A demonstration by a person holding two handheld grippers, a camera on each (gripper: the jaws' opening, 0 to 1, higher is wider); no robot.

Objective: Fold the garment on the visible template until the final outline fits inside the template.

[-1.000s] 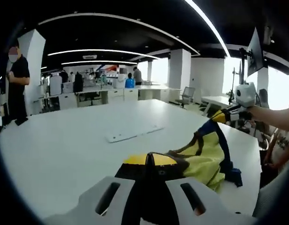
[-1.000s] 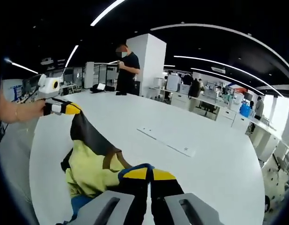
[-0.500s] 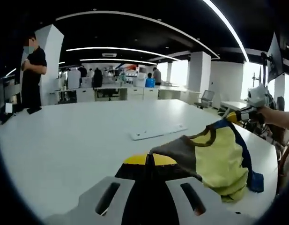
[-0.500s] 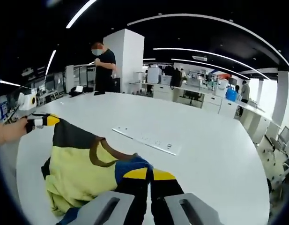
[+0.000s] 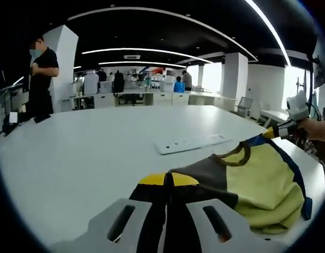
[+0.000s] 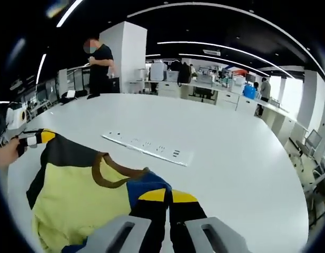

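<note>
Both grippers, left gripper [image 5: 168, 180] and right gripper [image 6: 168, 196], are clamped on the garment [image 5: 259, 182], held stretched above the tabletop [image 5: 88, 153] near its edge. No fold is made; the template cannot be made out.

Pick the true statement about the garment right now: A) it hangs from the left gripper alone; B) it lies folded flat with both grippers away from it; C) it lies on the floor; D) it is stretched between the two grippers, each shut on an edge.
D: the garment spans from the right gripper, shut on its blue edge, to the left gripper, shut on the dark corner above the table.
</note>
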